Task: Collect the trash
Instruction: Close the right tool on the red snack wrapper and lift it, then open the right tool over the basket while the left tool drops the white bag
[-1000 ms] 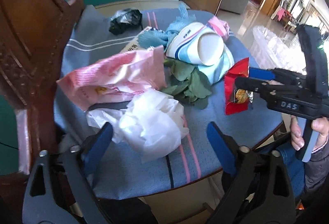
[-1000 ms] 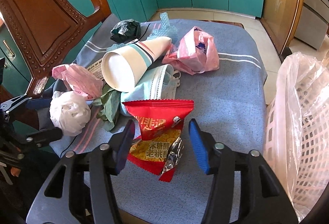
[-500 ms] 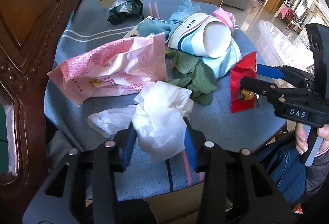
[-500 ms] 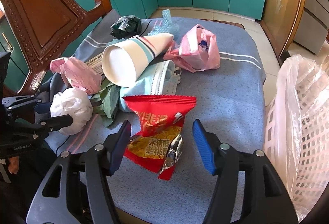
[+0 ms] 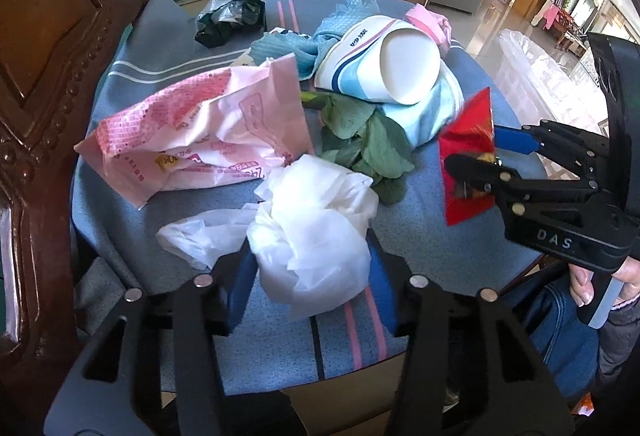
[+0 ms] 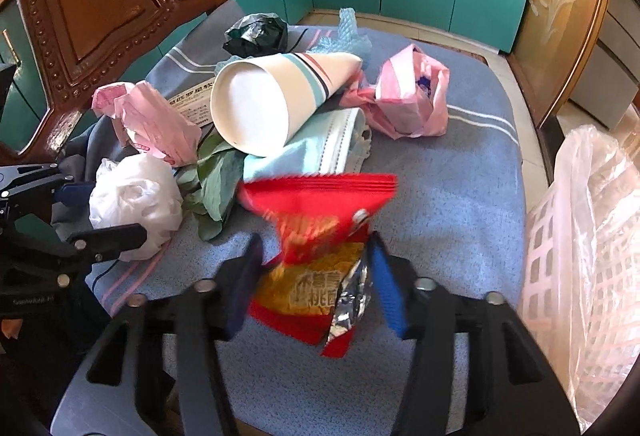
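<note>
My left claw grips the white plastic wad low on the blue-clothed surface, jaws easing open slightly. My right claw is closing on the red snack packet, tilted up for the lined basket nearby.

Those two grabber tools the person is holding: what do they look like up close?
Both are black plastic linkage frames with silver rivets and blue pads on the jaws. The left gripper appears in its own view; the right gripper carries raised "DAS" lettering on its body and a pale trigger. The person's hand shows a dark sleeve with a pink cuff, above blue jeans.
</note>
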The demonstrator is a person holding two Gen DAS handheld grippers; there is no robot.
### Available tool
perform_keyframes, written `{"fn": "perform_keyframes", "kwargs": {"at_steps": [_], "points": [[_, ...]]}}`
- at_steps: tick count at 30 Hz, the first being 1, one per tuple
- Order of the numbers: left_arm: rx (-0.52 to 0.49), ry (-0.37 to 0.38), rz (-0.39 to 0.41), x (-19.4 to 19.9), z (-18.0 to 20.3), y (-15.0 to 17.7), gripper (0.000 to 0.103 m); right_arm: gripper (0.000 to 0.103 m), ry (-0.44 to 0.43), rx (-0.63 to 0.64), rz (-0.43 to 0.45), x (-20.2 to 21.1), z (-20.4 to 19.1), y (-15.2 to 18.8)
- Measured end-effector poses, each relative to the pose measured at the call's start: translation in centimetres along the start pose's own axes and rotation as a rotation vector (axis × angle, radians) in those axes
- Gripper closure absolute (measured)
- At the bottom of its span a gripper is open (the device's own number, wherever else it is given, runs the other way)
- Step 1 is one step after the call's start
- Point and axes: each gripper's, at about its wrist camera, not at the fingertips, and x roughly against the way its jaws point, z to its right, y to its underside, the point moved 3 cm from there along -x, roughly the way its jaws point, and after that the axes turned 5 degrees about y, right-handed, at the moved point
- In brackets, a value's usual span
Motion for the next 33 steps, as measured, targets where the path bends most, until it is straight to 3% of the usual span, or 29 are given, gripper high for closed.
{"fn": "perform_keyframes", "kwargs": {"at_steps": [3,9,33], "points": [[0.005,0.008,0.007,0.2,-0.1,0.0,0.059,0.059,-0.002,-0.014,0.004,0.1,0.3,-0.1],[-0.01,0.026,0.035,1.0,0.3,0.0,0.064,0.06,-0.001,-0.038,0.037,1.0,1.1,-0.3],[-0.044,0.107,0.205,4.4,1.4,-1.1,0.067,0.06,0.027,-0.128,0.133,4.0,4.1,-1.2]]}}
